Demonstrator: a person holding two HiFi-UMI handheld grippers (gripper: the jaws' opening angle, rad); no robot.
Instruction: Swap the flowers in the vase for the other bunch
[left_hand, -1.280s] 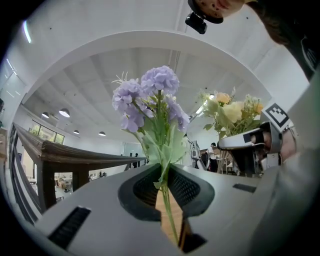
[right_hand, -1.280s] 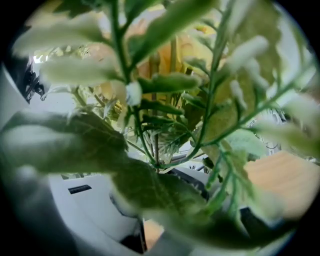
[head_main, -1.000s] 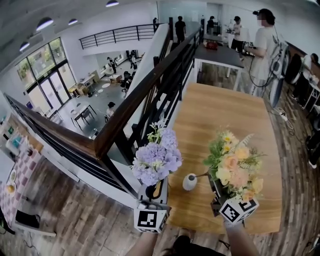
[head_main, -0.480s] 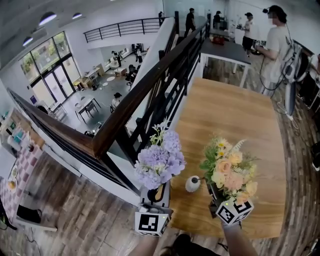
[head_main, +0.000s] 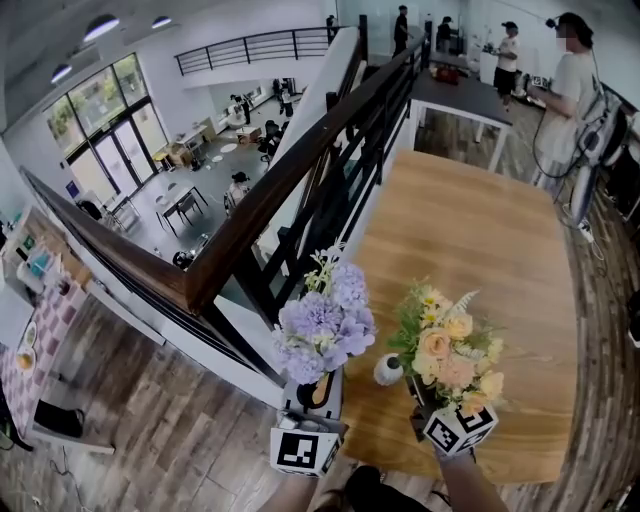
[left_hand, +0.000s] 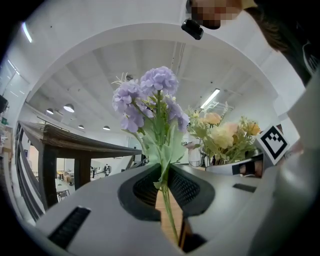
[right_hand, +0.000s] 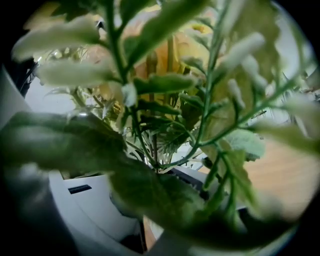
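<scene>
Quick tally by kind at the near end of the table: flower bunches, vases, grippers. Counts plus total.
Flower bunches: 2 (purple bunch, peach-yellow bunch)
Vases: 1 (white vase)
Grippers: 2 (left gripper, right gripper)
Total: 5

- You're on an open-plan office's mezzanine: a dark railing (head_main: 250, 215) crosses the centre.
- Upper left, below: desks (head_main: 180, 202), glass doors (head_main: 100, 137).
- Upper right: people (head_main: 508, 58) beside a worktable (head_main: 465, 95).
</scene>
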